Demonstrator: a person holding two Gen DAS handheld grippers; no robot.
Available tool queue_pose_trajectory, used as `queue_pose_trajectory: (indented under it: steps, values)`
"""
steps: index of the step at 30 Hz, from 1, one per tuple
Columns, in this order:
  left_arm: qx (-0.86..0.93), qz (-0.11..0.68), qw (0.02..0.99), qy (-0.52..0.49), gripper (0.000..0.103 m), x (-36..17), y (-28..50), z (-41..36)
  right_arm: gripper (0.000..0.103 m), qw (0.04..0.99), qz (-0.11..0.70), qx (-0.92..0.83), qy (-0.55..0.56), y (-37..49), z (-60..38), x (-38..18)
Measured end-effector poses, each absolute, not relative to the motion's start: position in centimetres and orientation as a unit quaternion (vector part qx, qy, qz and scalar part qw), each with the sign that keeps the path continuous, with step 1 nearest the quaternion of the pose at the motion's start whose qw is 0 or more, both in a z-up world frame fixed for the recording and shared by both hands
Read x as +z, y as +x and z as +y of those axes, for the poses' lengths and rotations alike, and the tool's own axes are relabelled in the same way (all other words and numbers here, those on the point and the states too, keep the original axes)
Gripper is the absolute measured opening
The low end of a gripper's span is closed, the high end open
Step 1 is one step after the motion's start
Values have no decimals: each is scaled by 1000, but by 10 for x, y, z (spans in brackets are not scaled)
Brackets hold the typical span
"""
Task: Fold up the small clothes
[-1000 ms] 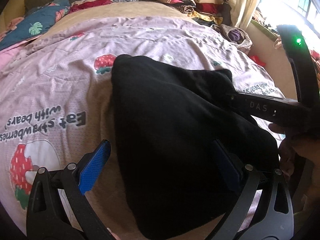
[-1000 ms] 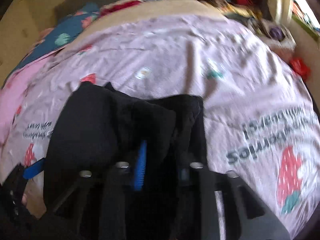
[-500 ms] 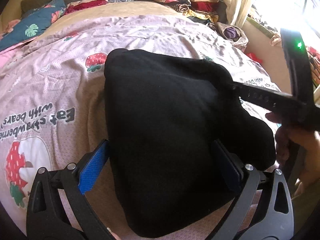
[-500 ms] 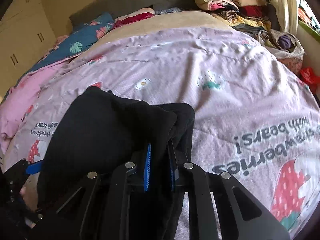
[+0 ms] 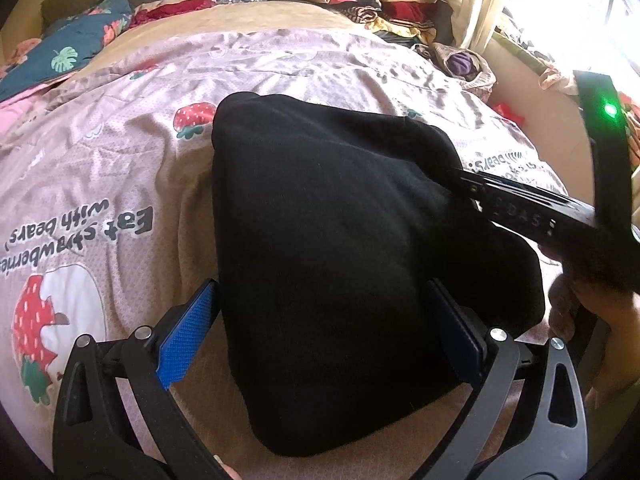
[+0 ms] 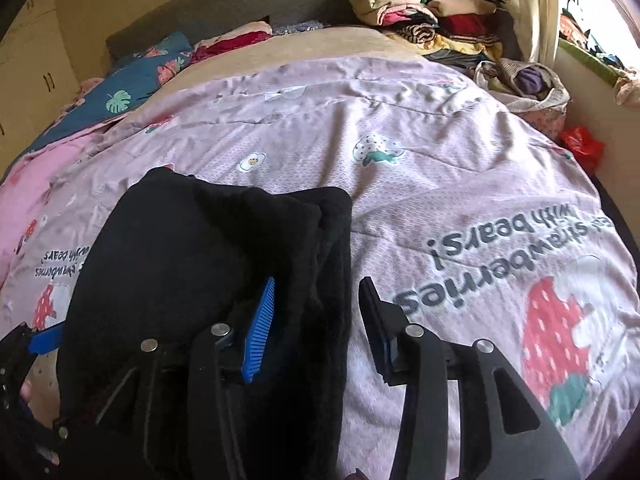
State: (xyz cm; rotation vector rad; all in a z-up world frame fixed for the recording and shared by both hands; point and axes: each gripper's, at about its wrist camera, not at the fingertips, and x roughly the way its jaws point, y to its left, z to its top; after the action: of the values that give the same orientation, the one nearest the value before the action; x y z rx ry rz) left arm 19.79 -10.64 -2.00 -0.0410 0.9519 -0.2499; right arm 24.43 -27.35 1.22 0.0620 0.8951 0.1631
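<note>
A black garment (image 5: 340, 240) lies folded in a thick bundle on the pink strawberry bedsheet (image 5: 120, 168). My left gripper (image 5: 320, 336) stands open and wide, one blue pad at each side of the bundle's near end. My right gripper (image 6: 316, 320) is opening. The garment's folded right edge (image 6: 320, 264) still lies between its fingers, and the right finger stands off the cloth. In the left wrist view the right tool's black body (image 5: 520, 208) reaches in from the right, its tip hidden in the cloth, with a hand (image 5: 580, 312) below it.
A pile of folded clothes (image 6: 432, 12) sits at the bed's far right corner. A blue floral pillow (image 6: 132, 76) lies at the far left. A bag with purple cloth (image 6: 528, 80) and a red bag (image 6: 580, 144) sit beside the bed's right edge.
My right gripper, shut on the garment's fold before, has spread its jaws and released it. The black bundle shifted left and plumped up between the left gripper's fingers.
</note>
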Motion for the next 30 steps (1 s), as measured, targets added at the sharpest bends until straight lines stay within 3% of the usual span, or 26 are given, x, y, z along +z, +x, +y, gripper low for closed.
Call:
queue_pose_trajectory:
  steps: [6,14,30]
  values:
    - [-120,454,883,-20,93,-14,189,-105,54,907,415,61,18,217,-277,27]
    - [-122,435,892,-23,94,3,164,-95,92,933,354,51,27,147,-287,63]
    - [-120,404,905,-51,94,-5,85,-56,98,949,310,58,5,22,-267,54]
